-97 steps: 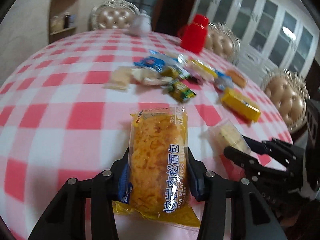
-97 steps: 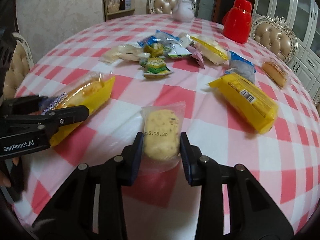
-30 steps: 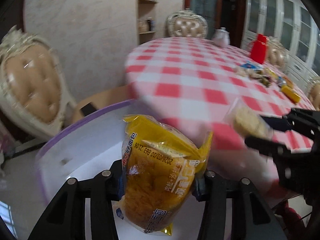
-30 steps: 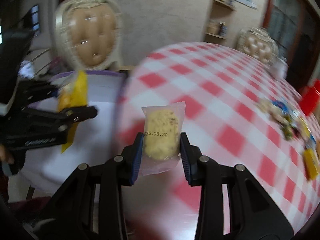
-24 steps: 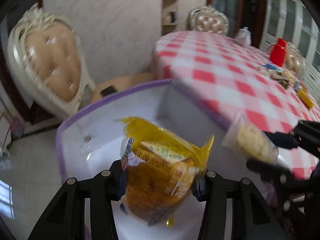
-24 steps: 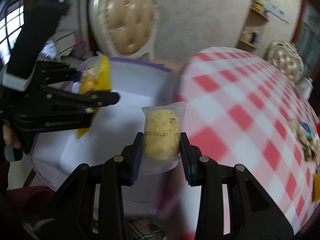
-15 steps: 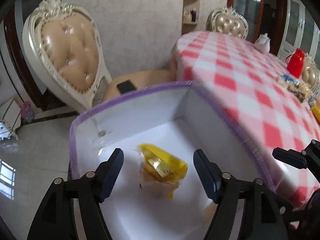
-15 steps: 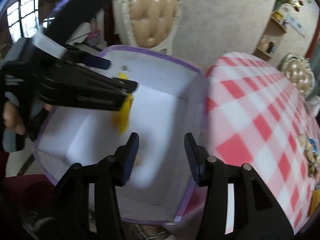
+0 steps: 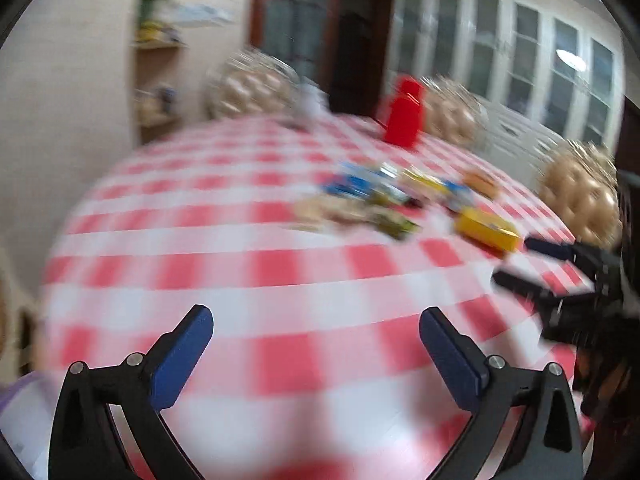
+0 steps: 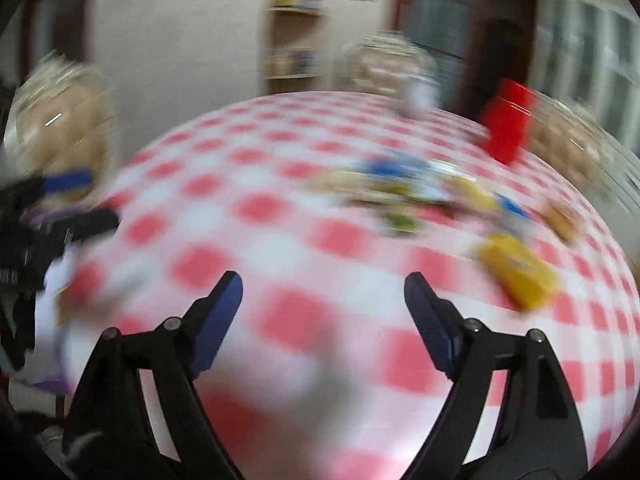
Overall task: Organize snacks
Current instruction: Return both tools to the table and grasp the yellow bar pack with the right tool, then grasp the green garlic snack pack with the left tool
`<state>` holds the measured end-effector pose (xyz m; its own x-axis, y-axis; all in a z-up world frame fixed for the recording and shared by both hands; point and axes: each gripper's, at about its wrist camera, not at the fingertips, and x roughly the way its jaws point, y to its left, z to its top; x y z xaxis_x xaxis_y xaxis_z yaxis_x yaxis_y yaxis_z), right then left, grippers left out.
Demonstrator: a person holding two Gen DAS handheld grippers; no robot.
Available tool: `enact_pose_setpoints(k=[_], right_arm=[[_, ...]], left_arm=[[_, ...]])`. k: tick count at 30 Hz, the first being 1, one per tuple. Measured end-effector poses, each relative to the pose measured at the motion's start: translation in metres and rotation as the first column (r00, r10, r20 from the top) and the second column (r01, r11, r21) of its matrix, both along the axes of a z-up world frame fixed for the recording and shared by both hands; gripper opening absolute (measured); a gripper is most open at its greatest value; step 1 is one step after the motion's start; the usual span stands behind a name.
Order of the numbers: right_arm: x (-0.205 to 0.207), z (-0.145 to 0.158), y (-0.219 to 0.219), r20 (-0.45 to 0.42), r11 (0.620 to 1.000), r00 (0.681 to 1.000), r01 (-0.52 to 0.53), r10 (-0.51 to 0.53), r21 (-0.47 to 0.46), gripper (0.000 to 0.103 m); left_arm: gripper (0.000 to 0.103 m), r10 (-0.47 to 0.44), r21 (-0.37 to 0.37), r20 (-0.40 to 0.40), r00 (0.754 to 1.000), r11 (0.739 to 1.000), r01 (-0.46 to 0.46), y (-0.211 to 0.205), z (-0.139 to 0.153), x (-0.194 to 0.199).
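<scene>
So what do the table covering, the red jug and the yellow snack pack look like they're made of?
Table covering: red-and-white check, likely cloth or vinyl; it drapes over the round edge, but blur hides any weave or sheen.
Red jug: probably plastic, going by its uniform saturated colour and blocky moulded shape.
Yellow snack pack: seemingly plastic film wrapper, bright printed yellow; blur hides finer signs.

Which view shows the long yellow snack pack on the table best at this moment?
The left wrist view: the yellow snack pack is less smeared there, with its boxy edges readable beside the snack pile. The right wrist view shows it larger, but as a motion-blurred yellow smear.
</scene>
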<state>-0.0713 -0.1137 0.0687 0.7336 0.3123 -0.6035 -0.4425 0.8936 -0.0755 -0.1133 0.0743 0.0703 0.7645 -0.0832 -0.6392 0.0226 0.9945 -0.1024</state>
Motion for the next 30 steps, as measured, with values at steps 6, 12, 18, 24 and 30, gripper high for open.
enact_pose_setpoints(k=[6, 12, 18, 24, 30], right_arm=[[0.098, -0.01, -0.119, -0.092, 0.988, 0.99, 0.114, -0.105, 0.1, 0.094], [0.167, -0.021, -0.142, -0.166, 0.987, 0.986, 0.022, 0.005, 0.162, 0.094], [0.182, -0.056, -0.101, -0.228, 0.99, 0.966, -0.134, 0.12, -0.045, 0.093], [0.169, -0.062, -0.105, -0.231, 0.988, 0.966, -0.139, 0.12, -0.068, 0.053], [0.168, -0.059, -0.105, -0.237, 0.99, 0.965, -0.13, 0.112, -0.061, 0.053]], left_arm=[[0.103, -0.033, -0.134, -0.147, 0.989, 0.991, 0.014, -0.05, -0.044, 0.093], [0.103, 0.036, -0.201, -0.156, 0.987, 0.977, -0.068, -0.06, -0.045, 0.135], [0.103, 0.083, -0.203, -0.211, 0.974, 0.971, -0.126, -0.062, -0.056, 0.162], [0.103, 0.151, -0.062, -0.243, 0.958, 0.983, -0.17, -0.092, -0.06, 0.196], [0.103, 0.231, 0.035, -0.261, 0.937, 0.973, -0.23, -0.102, -0.066, 0.227]])
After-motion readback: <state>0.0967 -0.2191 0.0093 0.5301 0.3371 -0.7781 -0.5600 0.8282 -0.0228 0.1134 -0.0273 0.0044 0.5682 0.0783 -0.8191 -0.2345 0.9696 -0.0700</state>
